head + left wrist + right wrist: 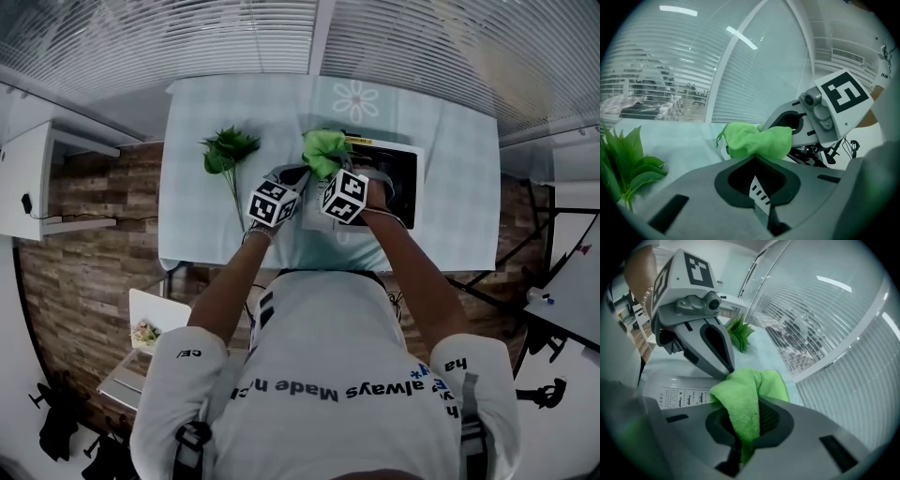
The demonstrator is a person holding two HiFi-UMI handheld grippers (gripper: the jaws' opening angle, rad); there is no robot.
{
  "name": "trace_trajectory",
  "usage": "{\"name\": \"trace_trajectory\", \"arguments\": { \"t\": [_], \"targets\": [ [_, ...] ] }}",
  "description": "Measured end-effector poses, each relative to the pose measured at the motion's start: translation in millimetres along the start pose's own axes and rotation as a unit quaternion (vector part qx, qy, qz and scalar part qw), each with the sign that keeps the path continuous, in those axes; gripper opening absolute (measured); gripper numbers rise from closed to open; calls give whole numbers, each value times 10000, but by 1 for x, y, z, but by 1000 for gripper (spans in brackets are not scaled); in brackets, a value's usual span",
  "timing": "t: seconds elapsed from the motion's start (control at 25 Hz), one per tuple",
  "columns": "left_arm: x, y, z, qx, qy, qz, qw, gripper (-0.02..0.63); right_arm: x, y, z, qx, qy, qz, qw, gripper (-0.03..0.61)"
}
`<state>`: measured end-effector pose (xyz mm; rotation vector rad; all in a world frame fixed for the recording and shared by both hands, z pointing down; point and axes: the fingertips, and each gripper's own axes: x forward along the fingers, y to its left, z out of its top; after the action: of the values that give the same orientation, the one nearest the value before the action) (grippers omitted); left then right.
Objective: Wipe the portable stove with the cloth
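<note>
Clamping cloth (325, 150): left tongs (757, 156), right tongs (751, 401).

Cloth (324, 150): bright green, fuzzy, bunched into a wad and caught between both tools. The right gripper (332, 173) is clamped on a fold that hangs down through its jaws. The left gripper (300, 173) nips the opposite end at its closed tips. Portable stove (401, 178): white casing, black top, lying flat. It sits below and to the right of the right gripper, with small print on its white panel.

My T-shirt (328, 375) is white with dark lettering. The left gripper (757, 159) and right gripper (743, 401) are grey, with black-and-white marker cubes (273, 203).
</note>
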<state>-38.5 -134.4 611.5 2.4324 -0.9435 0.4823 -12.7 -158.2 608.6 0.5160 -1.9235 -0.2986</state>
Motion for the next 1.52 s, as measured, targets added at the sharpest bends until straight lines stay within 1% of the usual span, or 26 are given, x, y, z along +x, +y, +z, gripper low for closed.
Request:
{"name": "trace_trajectory", "arguments": {
  "t": [0.16,0.28,0.4,0.68,0.88,0.96,1.04,1.28,1.52],
  "targets": [
    [-2,0,0,25,15,-15,10000,12,-14,25,-1,121,3,311,9994,23],
    [-2,1,0,50,43,34,10000,12,-22,42,-1,89,89,525,9985,23],
    [-2,1,0,27,52,82,9999,12,-30,59,0,-48,158,724,9972,23],
    [-1,0,1,105,127,156,9997,12,-49,100,7,-463,177,986,9939,23],
    [-1,1,0,129,160,192,9996,12,-60,128,15,-630,105,1010,9928,23],
    [-1,1,0,74,169,198,9996,12,-64,138,15,-582,70,1051,9927,23],
    [-1,1,1,103,212,215,9995,12,-69,146,16,-439,14,1102,9929,23],
    [1,-18,3,425,290,20,9987,12,-81,155,13,-8,-162,1104,9938,23],
    [1,-21,0,505,351,42,9981,12,-98,155,-17,355,-118,1069,9936,23]
  ]
}}
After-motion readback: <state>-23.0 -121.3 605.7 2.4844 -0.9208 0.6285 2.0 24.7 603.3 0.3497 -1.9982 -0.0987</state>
